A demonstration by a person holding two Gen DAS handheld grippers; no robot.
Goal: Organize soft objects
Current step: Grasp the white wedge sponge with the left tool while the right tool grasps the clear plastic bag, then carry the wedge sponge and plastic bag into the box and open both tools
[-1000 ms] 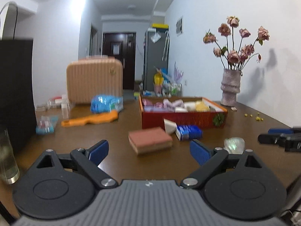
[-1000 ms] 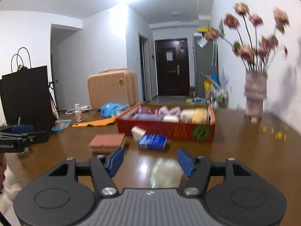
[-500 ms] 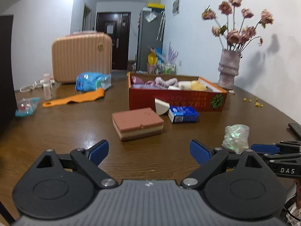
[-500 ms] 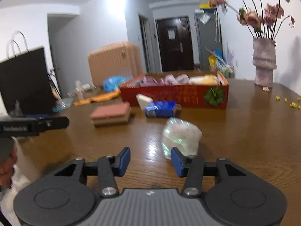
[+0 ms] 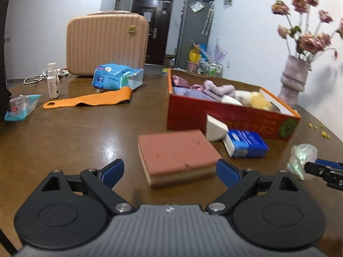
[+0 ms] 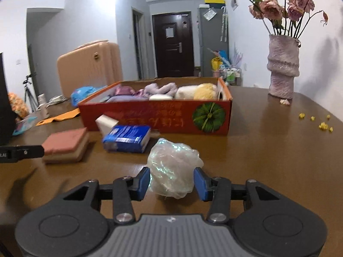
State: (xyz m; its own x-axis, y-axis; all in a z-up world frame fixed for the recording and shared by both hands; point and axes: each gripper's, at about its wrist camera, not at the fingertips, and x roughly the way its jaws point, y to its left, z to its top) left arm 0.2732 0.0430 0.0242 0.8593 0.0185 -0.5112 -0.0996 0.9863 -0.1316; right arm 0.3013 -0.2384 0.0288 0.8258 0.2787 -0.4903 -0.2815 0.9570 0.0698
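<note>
A layered pink-brown sponge (image 5: 178, 150) lies on the brown table. Its near end sits between the fingertips of my left gripper (image 5: 170, 171), which is wide open with a gap on each side. A crumpled iridescent plastic bag (image 6: 173, 165) rests on the table between the blue pads of my right gripper (image 6: 171, 181). The pads flank it closely and it looks unsqueezed. The same bag (image 5: 302, 156) shows at the right in the left wrist view. A white wedge sponge (image 5: 214, 127) and a blue tissue pack (image 5: 246, 145) lie before the red box (image 6: 150, 120) of soft things.
A vase of dried roses (image 6: 283, 68) stands at the back right, with yellow crumbs (image 6: 321, 124) near it. Far left are a beige case (image 5: 107, 45), a blue wipes pack (image 5: 115, 77), an orange strap (image 5: 90, 100), a spray bottle (image 5: 52, 81) and a small packet (image 5: 19, 107).
Both grippers have moved forward and lower over the table. The right jaws narrowed, and the bag now lies between them. The sponge has come up to the left fingertips.
</note>
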